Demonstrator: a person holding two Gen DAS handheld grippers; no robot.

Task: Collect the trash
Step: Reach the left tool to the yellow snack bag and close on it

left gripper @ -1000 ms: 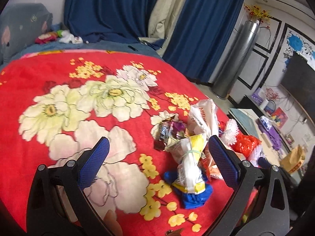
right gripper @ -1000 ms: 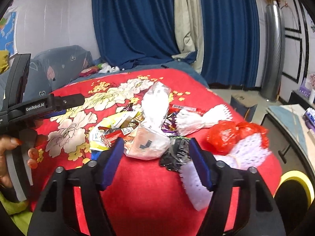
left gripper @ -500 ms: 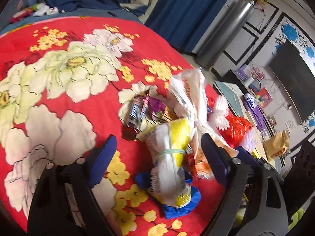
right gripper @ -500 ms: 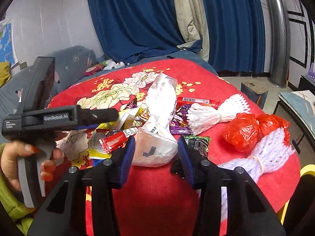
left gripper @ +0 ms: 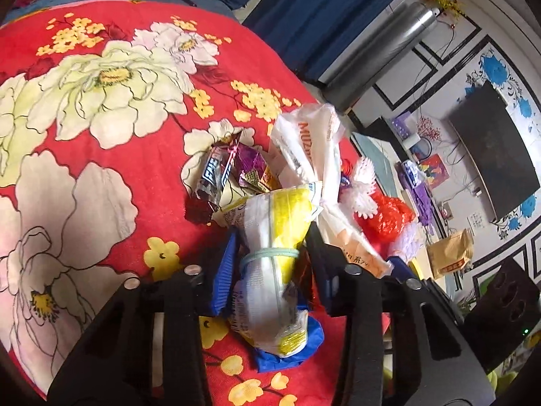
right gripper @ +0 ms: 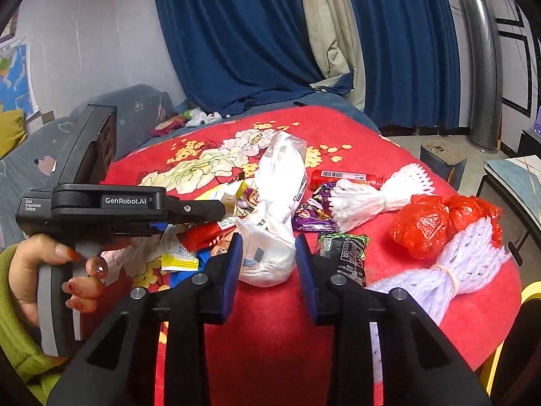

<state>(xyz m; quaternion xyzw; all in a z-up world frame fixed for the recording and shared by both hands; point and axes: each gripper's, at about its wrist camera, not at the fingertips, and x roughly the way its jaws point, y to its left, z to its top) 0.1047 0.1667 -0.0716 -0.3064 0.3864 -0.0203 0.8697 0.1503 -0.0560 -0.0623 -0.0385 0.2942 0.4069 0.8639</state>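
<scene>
Over a red flowered blanket (left gripper: pixel 111 182), the left gripper (left gripper: pixel 270 264) tilts downward, its jaws closing on a yellow-and-white packet (left gripper: pixel 274 247) bound by a pale rubber band; the blue pads (left gripper: pixel 225 270) sit against its sides. That packet lies lengthwise between the fingers, its crumpled open end pointing away from the camera. From the right wrist, the right gripper (right gripper: pixel 268 264) also angles down, jaws closing around a white plastic bag (right gripper: pixel 270 237) whose long axis runs away toward the curtains (right gripper: pixel 243 40); whether the pads press it I cannot tell. A hand (right gripper: pixel 50 277) in a green sleeve grips the left gripper's handle. Red bag (right gripper: pixel 436 223), white foam netting (right gripper: pixel 372 196) and wrappers lie loose nearby.
</scene>
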